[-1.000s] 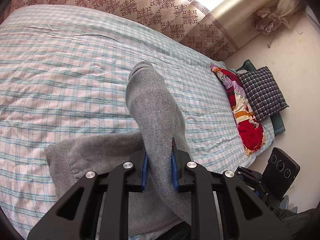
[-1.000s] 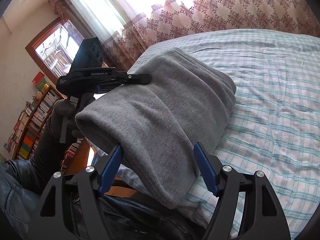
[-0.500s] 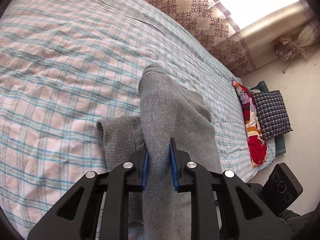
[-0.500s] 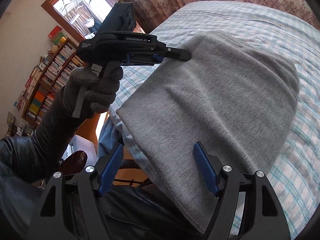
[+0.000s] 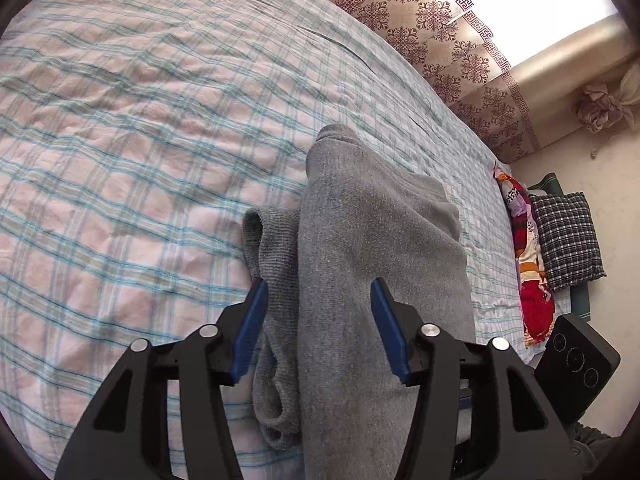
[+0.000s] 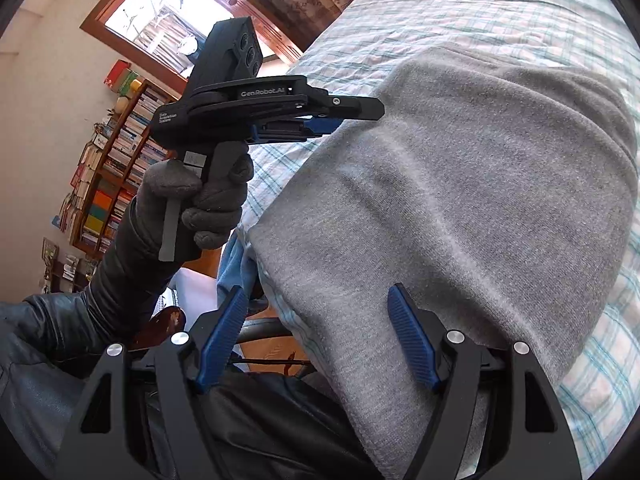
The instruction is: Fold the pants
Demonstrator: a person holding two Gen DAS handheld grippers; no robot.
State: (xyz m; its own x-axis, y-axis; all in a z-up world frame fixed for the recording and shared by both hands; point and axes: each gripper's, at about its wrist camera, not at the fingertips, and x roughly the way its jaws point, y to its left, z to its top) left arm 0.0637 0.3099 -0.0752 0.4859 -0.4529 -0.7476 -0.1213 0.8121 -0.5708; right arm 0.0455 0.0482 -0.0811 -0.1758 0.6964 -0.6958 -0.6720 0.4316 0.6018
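Observation:
The grey pants [image 5: 372, 248] lie folded in a thick stack on the checked bed sheet [image 5: 140, 128], near the bed's front edge. My left gripper [image 5: 320, 328] is open, its blue pads on either side of the top fold, not pinching it. In the right wrist view the pants [image 6: 472, 200] fill the middle and hang over the bed edge. My right gripper [image 6: 316, 344] is open and empty at that hanging edge. The left gripper also shows there [image 6: 340, 114], held by a gloved hand [image 6: 200, 200] at the pants' far edge.
A red patterned cloth [image 5: 528, 264] and a dark checked cushion [image 5: 568, 236] lie at the bed's right end. A patterned curtain [image 5: 440, 32] runs behind the bed. A bookshelf [image 6: 116, 168] and a window [image 6: 172, 20] stand on the left of the right wrist view.
My left gripper has opened and let go of the pants fold it was pinching. The fold now rests on the stack. My right gripper stayed open.

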